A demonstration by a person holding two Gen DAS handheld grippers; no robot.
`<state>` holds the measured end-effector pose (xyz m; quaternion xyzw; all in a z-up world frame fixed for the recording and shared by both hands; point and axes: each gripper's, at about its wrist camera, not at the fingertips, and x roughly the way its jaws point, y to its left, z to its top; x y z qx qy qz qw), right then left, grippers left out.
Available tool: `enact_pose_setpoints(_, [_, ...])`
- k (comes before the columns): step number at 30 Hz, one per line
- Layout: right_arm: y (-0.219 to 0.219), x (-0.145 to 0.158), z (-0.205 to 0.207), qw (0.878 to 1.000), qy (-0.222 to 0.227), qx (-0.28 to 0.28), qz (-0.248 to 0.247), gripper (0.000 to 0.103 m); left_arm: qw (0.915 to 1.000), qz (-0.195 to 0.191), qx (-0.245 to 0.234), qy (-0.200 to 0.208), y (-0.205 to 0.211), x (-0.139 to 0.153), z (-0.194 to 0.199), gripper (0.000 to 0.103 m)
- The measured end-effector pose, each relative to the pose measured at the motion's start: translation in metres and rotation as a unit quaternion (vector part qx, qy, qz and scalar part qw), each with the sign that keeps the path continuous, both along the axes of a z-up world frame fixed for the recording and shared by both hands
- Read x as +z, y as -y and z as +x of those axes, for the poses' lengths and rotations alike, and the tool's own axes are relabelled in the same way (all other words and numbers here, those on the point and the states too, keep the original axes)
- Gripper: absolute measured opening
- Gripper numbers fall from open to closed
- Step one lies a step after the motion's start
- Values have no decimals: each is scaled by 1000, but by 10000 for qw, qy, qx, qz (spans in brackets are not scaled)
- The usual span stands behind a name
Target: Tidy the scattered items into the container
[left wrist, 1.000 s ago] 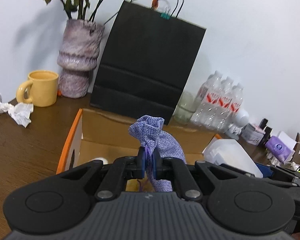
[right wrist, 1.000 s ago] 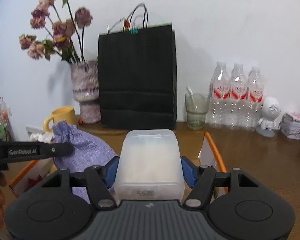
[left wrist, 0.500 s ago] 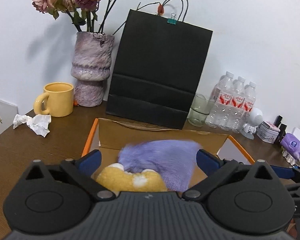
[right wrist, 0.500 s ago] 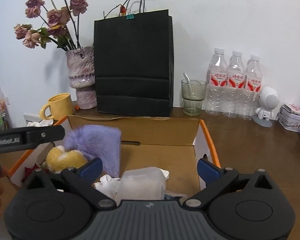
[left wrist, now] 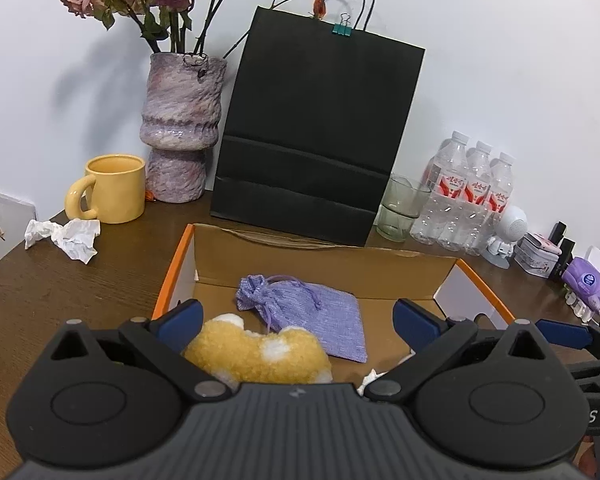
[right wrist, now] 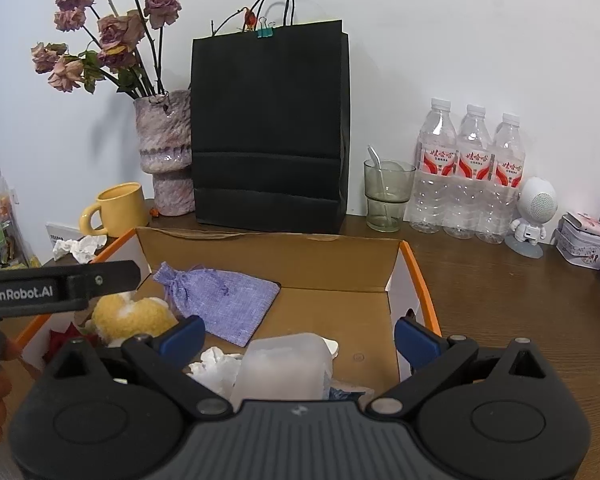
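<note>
Count from my two wrist views: one cardboard box (right wrist: 412, 276) holding one purple drawstring pouch (right wrist: 220, 304), one yellow plush toy (right wrist: 134, 316), one translucent plastic container (right wrist: 282, 366). On the table: three water bottles (right wrist: 472, 172), one yellow mug (left wrist: 114, 188), one vase (left wrist: 180, 128), one black paper bag (left wrist: 312, 132), one glass (right wrist: 388, 196).

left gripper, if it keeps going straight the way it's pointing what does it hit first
Probably the purple drawstring pouch lying in the cardboard box: it sits between the open fingers of the left gripper. The yellow plush toy lies nearer but lower, so depth is uncertain.
</note>
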<state>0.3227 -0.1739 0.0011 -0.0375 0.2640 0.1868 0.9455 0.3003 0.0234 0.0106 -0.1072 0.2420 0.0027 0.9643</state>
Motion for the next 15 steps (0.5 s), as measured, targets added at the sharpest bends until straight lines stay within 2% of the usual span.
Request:
enact_pose_setpoints(6, [5,11,-15,9998,195,-29,-7,101,9999,-45,-78,125,3,9,-15,103])
enact_pose_setpoints(11, [19,17,-48,9993,350,-80,40,101,9998,32,-166,102,4,9,-43,103])
enact_pose_setpoints(15, [29,11,-80,9993,365,-94,-41,101,9997,136,-187,43,4,7,-68,103])
